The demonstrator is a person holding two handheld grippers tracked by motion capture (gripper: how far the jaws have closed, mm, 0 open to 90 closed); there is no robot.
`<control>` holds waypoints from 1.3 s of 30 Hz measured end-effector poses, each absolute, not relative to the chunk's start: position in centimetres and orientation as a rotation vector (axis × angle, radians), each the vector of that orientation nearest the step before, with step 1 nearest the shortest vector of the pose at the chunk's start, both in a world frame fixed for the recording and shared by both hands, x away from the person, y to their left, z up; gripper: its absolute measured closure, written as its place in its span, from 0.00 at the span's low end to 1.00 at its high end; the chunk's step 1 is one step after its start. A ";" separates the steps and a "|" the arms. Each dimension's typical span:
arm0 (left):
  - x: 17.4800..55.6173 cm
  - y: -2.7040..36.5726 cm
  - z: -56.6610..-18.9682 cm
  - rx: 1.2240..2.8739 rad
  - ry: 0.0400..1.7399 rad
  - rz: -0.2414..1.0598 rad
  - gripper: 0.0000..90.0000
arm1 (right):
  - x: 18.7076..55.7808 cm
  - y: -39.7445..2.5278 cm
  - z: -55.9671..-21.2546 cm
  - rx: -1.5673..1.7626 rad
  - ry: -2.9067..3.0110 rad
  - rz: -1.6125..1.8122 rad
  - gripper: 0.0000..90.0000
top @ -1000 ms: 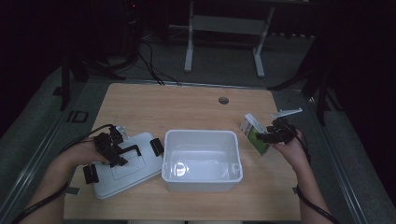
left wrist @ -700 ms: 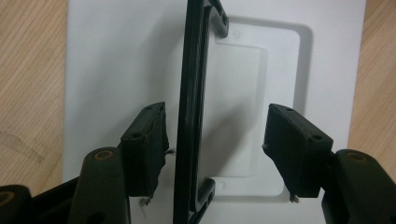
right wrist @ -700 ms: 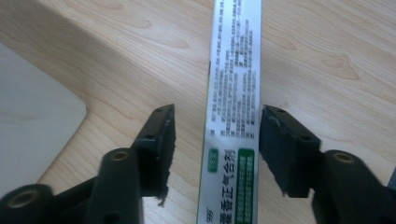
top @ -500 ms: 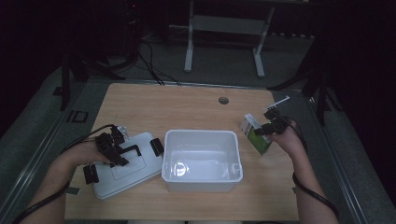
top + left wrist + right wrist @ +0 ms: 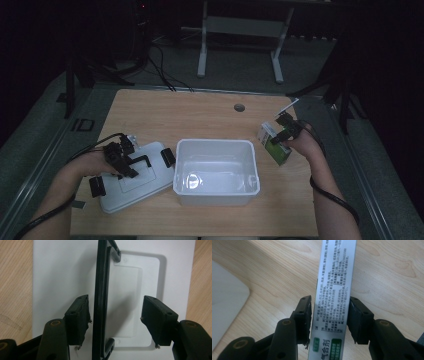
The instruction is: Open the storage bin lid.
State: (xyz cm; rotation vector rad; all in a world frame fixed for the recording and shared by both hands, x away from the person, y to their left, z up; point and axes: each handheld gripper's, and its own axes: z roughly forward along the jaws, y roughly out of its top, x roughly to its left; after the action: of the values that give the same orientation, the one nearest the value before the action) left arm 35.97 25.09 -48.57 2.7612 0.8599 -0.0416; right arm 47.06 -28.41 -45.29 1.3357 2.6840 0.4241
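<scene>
High view: the left gripper (image 5: 121, 159) hangs over a white lid (image 5: 131, 177) that lies flat on the wooden worktop (image 5: 200, 112), just to the left of an open white bin (image 5: 216, 171) at the middle of the worktop. The lid carries a black handle (image 5: 141, 161) on top and black clips at its ends. In the left gripper view the jaws stand wide apart, one on each side of the raised black handle (image 5: 101, 300); the left-hand jaw in that view is right beside the handle, the other well apart from it, so nothing is clamped. At the right of the worktop, the right gripper (image 5: 285, 134) is at a small green and white box (image 5: 274, 144) that stands tilted just to the right of the bin. The right gripper view shows the jaws closed in on the narrow printed side of the box (image 5: 335, 290), a pad against each face, with the pale corner of the bin at the left edge of that view and bare wood beneath the box.
</scene>
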 end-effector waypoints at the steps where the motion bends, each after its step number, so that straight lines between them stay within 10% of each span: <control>1: 36.0 25.1 -48.6 2.763 0.860 -0.039 0.44 | 47.2 -28.4 -45.4 1.345 2.684 0.417 0.63; 39: 35.9 25.1 -48.8 2.751 0.857 -0.063 0.44 | 47.7 -27.2 -45.0 1.202 2.864 0.132 0.71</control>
State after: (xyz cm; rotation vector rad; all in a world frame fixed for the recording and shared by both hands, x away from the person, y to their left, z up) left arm 35.90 25.11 -48.75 2.7510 0.8566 -0.0627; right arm 47.70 -27.24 -45.03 1.2016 2.8644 0.1322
